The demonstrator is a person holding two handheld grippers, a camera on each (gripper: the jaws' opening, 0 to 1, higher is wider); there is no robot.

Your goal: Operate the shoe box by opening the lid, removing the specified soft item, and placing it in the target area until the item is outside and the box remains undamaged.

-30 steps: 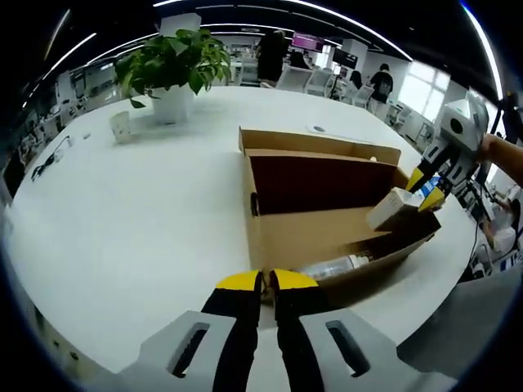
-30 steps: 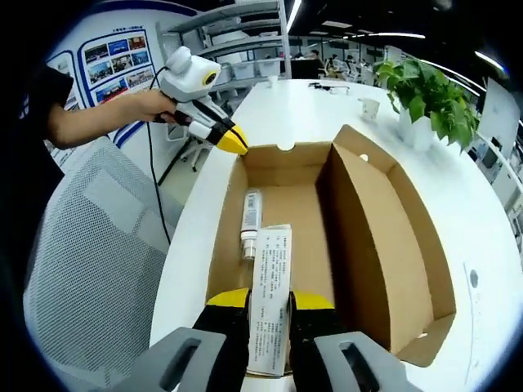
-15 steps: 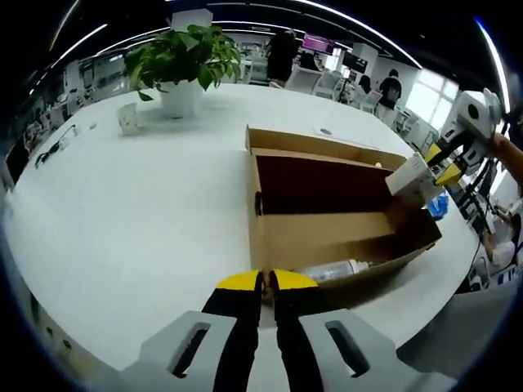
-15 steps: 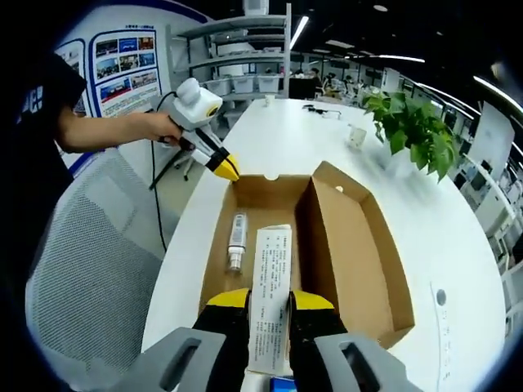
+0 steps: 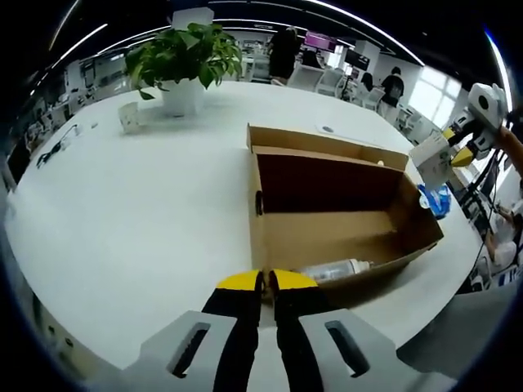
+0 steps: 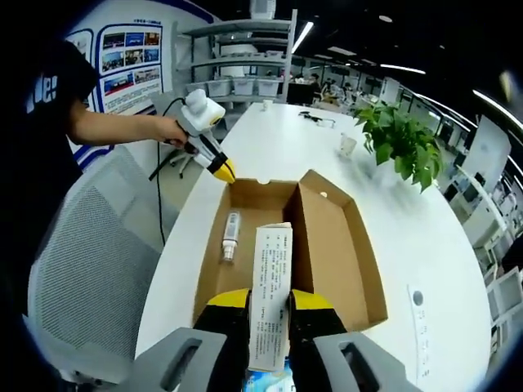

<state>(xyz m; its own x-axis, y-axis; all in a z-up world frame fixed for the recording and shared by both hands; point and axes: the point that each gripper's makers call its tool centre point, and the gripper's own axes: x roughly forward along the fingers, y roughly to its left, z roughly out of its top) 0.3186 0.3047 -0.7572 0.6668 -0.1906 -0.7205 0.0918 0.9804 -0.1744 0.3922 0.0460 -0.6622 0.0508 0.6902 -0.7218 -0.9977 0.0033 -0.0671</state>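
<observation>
Above the near end of the box, your right gripper is clamped on the carton, a slim white pack with printed text, held clear of the box walls. Your left gripper sits with its jaws closed together on nothing, at the box's left end wall. From the left gripper view, the right gripper and carton hang off the box's right end, over the worktop edge near a blue packet.

As for progress: the lid stands open along the far side, the carton is out, and the cardboard looks unharmed. A clear bottle lies on the box floor; I cannot tell whether it counts as yours to remove. What is left is setting the carton down in the target area, which I cannot identify.
</observation>
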